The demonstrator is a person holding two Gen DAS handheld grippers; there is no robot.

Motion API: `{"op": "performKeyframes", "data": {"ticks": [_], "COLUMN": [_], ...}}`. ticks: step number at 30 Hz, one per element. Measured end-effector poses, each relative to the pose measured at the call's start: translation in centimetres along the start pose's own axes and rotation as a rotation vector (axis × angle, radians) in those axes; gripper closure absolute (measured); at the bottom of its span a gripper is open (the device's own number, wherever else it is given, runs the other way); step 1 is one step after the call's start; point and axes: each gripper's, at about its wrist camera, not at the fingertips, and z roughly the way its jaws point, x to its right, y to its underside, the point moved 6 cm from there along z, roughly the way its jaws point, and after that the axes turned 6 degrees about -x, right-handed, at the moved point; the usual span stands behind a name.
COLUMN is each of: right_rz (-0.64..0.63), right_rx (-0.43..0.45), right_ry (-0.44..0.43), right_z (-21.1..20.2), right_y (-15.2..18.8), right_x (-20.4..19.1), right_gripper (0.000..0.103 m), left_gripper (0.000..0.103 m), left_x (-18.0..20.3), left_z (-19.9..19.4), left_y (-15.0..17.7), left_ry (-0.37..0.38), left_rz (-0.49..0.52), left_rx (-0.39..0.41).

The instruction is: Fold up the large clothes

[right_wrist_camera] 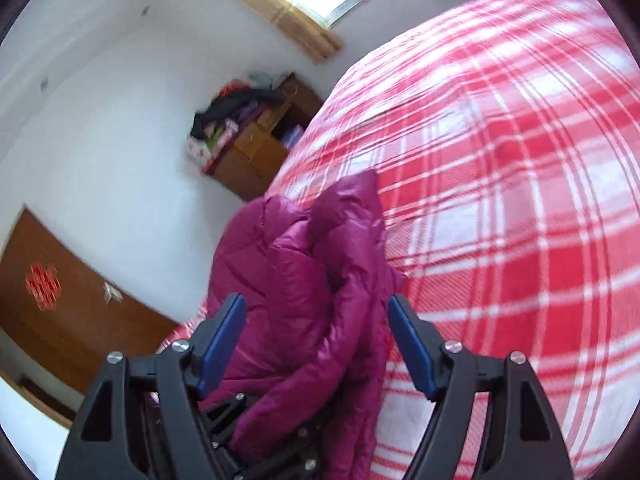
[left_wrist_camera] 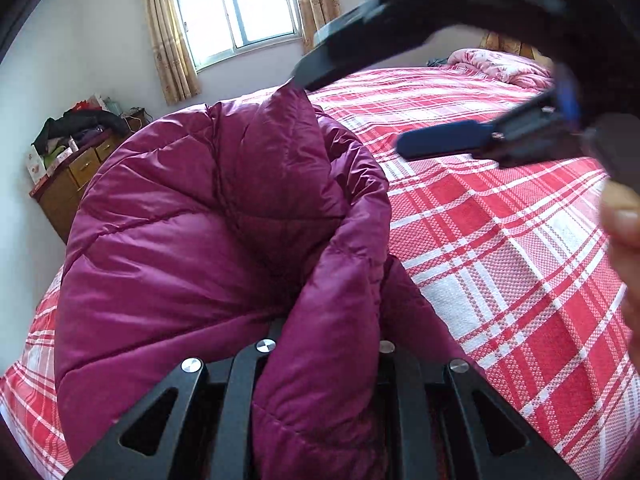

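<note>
A magenta quilted puffer jacket point(left_wrist_camera: 192, 240) lies bunched on a red and white plaid bed point(left_wrist_camera: 500, 260). My left gripper point(left_wrist_camera: 320, 380) is shut on a thick fold of the jacket, and the fabric hides its fingertips. The right gripper shows in the left wrist view point(left_wrist_camera: 440, 140) above the bed, with one blue pad and a blurred black body. In the right wrist view the right gripper point(right_wrist_camera: 316, 320) is open, its blue pads point(right_wrist_camera: 224, 340) well apart. It hovers above the jacket point(right_wrist_camera: 304, 280) and the left gripper's black body point(right_wrist_camera: 256, 440) below it.
A wooden cabinet point(left_wrist_camera: 68, 184) piled with clothes and boxes stands against the wall left of the bed. A curtained window point(left_wrist_camera: 236, 8) is behind. A pink quilt point(left_wrist_camera: 500, 64) lies at the bed's far end. A brown door point(right_wrist_camera: 60, 292) shows at left.
</note>
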Motion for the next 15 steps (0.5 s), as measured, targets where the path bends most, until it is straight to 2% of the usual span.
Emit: {"op": "performKeyframes", "data": {"ticks": [2,4,5,6,8,11,15], "right_rz": [-0.065,-0.116,-0.140,-0.143,-0.096,-0.039,-0.031], "right_rx": [-0.068,-0.126,-0.140,-0.143,-0.140,-0.139,-0.131], "right_ry": [0.048,0.079,0.117,0.157,0.168,0.157,0.168], "right_z": [2.6,4.4,4.8,5.1,5.3,5.4,6.1], "right_y": [0.1,0.2,0.4,0.4,0.6,1.6,2.3], "right_x": [-0.8,-1.3,-1.3,-1.0,0.4,1.8,3.0], "right_gripper": [0.029,0.052,0.076,0.083,0.087,0.087,0.087], "left_gripper": [0.087,0.087,0.086,0.085,0.083,0.077,0.073], "left_x": [-0.4,-0.4,-0.4,-0.6,-1.0,-1.7,-2.9], "left_z": [-0.1,-0.3,-0.4,-0.7,-1.9,-4.3,-8.9], "left_y": [0.1,0.1,0.1,0.0,0.1,0.6,2.4], "left_ry": [0.023,0.033,0.037,0.046,0.089,0.163,0.262], "left_rz": [-0.009,-0.006,-0.003,-0.003,-0.006,-0.001,0.047], "left_rx": [-0.001,-0.003,-0.005,-0.008,-0.017,-0.028,0.022]}}
